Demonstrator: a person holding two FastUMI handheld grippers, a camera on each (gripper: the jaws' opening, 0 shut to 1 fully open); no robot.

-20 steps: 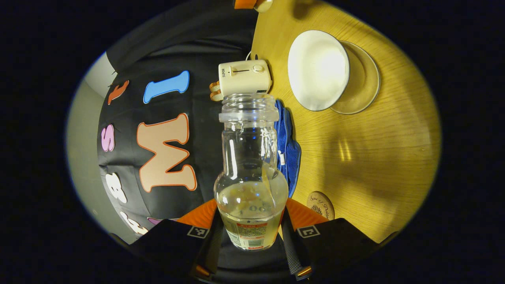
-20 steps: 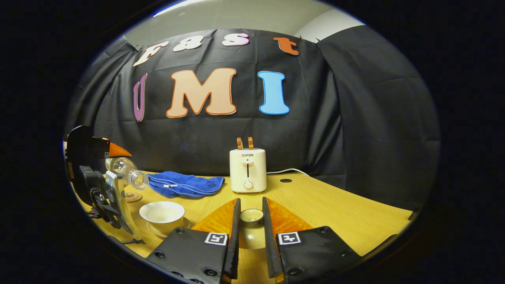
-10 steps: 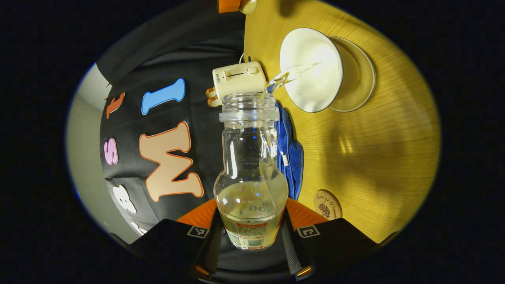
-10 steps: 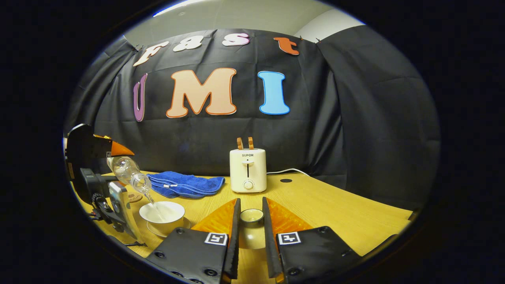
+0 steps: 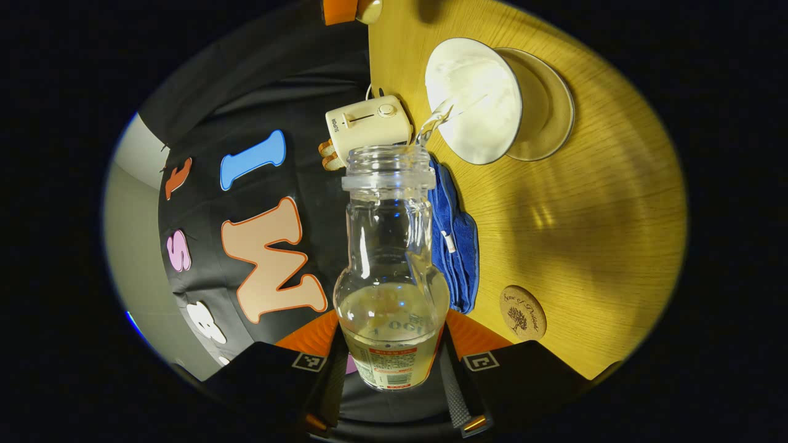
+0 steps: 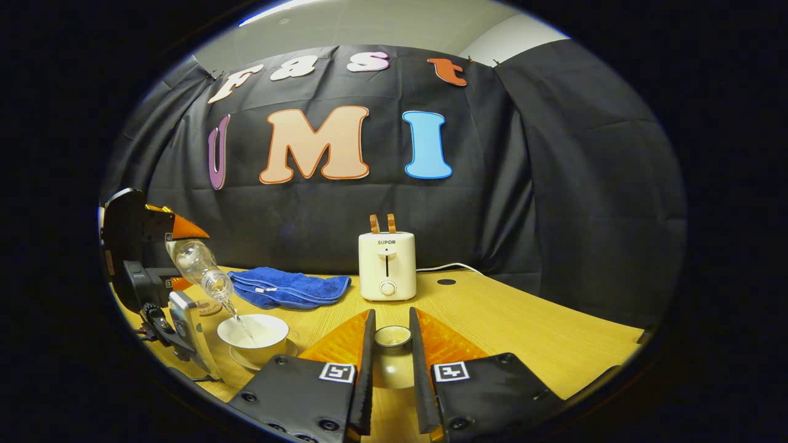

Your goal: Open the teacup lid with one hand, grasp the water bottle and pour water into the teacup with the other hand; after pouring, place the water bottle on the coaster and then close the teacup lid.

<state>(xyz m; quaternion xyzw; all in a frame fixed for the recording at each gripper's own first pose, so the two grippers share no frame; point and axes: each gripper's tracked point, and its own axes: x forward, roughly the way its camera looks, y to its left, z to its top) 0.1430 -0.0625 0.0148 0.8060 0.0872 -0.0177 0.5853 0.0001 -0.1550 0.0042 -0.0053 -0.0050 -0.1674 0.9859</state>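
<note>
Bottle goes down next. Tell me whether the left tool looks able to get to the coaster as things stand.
Probably yes. The coaster lies bare on the table, apart from the blue towel and the teacup. The left tool is shut on the water bottle, tilted and pouring; it must be righted first.

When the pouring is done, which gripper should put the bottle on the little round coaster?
Probably the left. The left gripper already grips the water bottle, tilted over the teacup, and the coaster lies near it. The right gripper is busy holding the teacup lid.
</note>
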